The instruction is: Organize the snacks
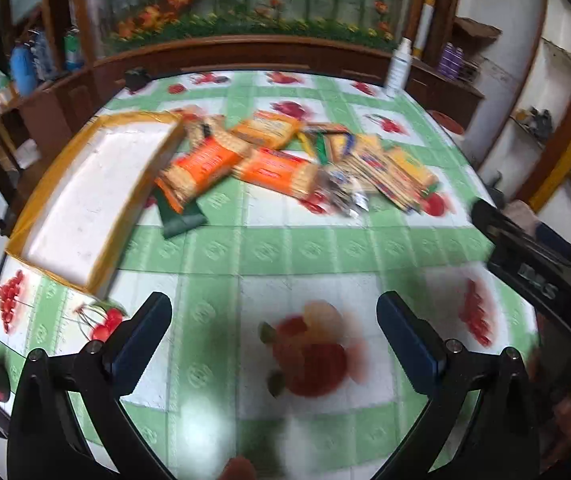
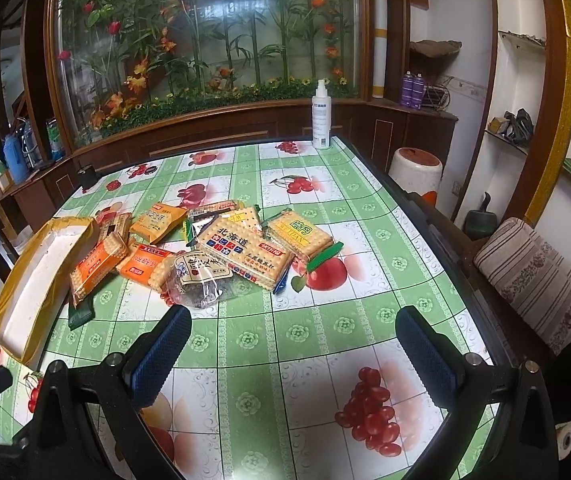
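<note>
Several snack packets lie in a pile on the table: orange cracker packs [image 2: 93, 264] [image 1: 201, 170], a large yellow cracker pack [image 2: 245, 250], a clear bag of dark snacks [image 2: 201, 280] and a dark green packet [image 1: 181, 216]. An open shallow box [image 2: 29, 280] [image 1: 81, 200] with yellow taped walls and a white floor lies left of the pile, empty. My left gripper [image 1: 273, 316] is open and empty, above the table near its front edge. My right gripper [image 2: 291, 332] is open and empty, just short of the pile.
The table [image 2: 325, 320] has a green and white fruit-print cloth. A white spray bottle [image 2: 320, 116] stands at its far right corner. A small dark object [image 2: 87, 176] sits at the far left edge. A wooden cabinet and shelves stand behind; a striped cushion [image 2: 533, 280] lies right.
</note>
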`<action>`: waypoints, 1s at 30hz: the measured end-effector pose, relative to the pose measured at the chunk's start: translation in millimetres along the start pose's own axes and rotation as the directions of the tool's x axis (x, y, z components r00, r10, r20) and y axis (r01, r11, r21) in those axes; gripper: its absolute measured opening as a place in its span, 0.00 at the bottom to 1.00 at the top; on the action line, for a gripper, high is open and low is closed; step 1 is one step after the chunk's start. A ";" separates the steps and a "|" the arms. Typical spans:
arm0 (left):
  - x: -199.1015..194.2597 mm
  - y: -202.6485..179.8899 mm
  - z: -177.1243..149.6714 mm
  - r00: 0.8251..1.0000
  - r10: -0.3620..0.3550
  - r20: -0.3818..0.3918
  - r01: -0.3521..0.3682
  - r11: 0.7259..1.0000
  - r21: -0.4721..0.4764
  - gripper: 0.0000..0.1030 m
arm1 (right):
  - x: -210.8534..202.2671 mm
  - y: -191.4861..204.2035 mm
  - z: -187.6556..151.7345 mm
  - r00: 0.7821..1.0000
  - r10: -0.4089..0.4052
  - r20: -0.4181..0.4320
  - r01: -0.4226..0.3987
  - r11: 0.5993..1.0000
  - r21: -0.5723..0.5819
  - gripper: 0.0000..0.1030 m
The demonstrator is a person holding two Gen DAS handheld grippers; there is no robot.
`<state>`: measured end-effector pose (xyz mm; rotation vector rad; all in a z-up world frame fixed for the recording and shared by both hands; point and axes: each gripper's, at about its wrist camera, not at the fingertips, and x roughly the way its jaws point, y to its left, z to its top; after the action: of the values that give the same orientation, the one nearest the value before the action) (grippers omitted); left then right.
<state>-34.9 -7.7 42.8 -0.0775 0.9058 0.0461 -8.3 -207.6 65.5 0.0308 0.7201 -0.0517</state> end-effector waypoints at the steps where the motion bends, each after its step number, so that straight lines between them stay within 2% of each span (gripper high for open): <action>1: 3.0 1.4 0.8 1.000 0.017 0.006 -0.016 1.000 -0.003 1.00 | 0.0 -0.3 0.2 1.000 -0.002 0.000 0.002 1.000 -0.001 1.00; 4: 15.7 3.0 5.2 0.999 0.039 -0.017 -0.039 0.999 0.011 1.00 | 3.1 -1.3 1.2 1.000 -0.013 -0.005 0.013 1.000 -0.007 1.00; 7: 27.0 -4.4 9.2 0.993 0.113 -0.028 -0.109 0.989 0.103 1.00 | 8.4 -3.4 2.1 1.000 -0.018 -0.017 0.018 1.000 -0.007 1.00; 10: 34.2 -9.8 11.4 0.990 0.139 -0.031 -0.131 0.976 0.176 1.00 | 11.0 -3.7 2.5 1.000 -0.023 -0.014 0.023 1.000 -0.014 1.00; 17: 42.8 -4.3 19.3 0.992 0.114 -0.061 -0.104 0.984 0.147 1.00 | 14.1 -0.4 4.2 1.000 -0.013 -0.003 0.013 0.999 -0.038 1.00; 23: 39.2 -1.1 26.1 0.995 0.095 0.002 -0.095 0.989 0.110 1.00 | 17.7 -0.4 6.0 1.000 -0.008 -0.008 0.007 0.999 -0.039 1.00; 27: 48.1 11.7 31.7 0.995 0.095 0.016 -0.096 0.992 0.080 1.00 | 28.0 -3.5 15.1 0.999 -0.037 -0.027 0.035 0.998 -0.060 1.00; 30: 59.0 22.9 41.7 0.994 0.109 -0.007 -0.108 0.991 0.082 1.00 | 40.7 -10.0 24.6 0.995 -0.075 -0.059 0.069 0.994 -0.088 1.00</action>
<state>32.5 19.2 20.9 0.0477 0.9220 0.1102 37.9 -220.2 57.1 -0.0758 0.7855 -0.0894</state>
